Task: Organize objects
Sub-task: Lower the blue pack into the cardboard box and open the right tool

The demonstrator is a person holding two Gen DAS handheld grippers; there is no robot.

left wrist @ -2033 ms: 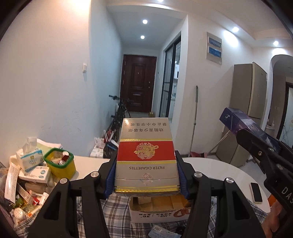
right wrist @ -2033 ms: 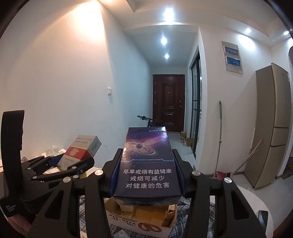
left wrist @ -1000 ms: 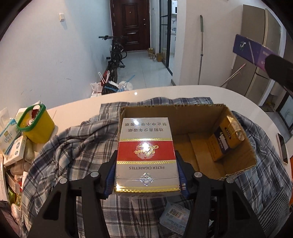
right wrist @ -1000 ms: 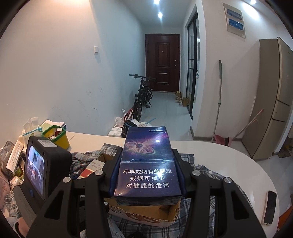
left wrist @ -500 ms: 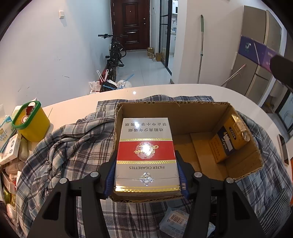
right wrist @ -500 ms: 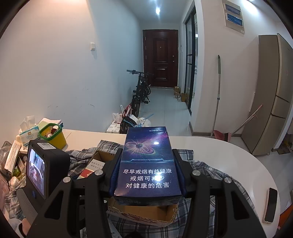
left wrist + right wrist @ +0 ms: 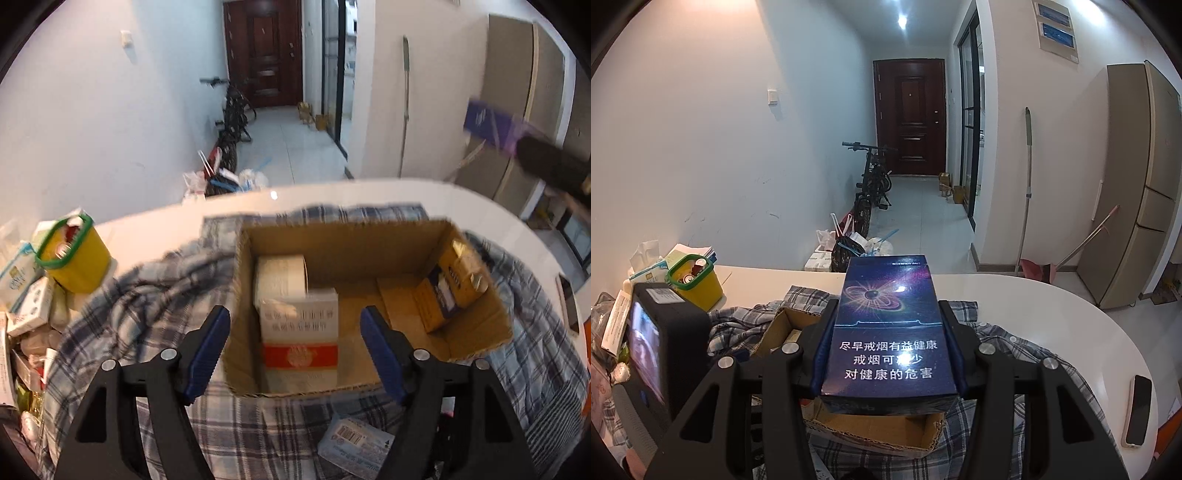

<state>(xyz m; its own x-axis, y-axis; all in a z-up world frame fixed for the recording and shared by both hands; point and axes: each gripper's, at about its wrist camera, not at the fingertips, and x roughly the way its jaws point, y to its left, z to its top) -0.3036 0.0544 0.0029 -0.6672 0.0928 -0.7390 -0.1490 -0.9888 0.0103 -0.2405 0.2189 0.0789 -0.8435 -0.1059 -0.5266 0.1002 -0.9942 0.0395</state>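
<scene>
Left tongs (image 7: 295, 347) opening, tilted down over the cardboard box (image 7: 476, 347).

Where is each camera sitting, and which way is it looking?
Left wrist: on the left gripper, tilted down into the cardboard box; its opening fingers show, nothing between them.
Right wrist: on the right gripper, facing the hallway; its fingers clamp a blue box.
Both show the cardboard box, yellow cup and brown door.

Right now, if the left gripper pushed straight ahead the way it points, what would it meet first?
Probably the red-and-white cigarette carton lying in the open brown cardboard box. It sits straight ahead of the left gripper, whose opening jaws no longer touch it. Depth is unclear.
</scene>
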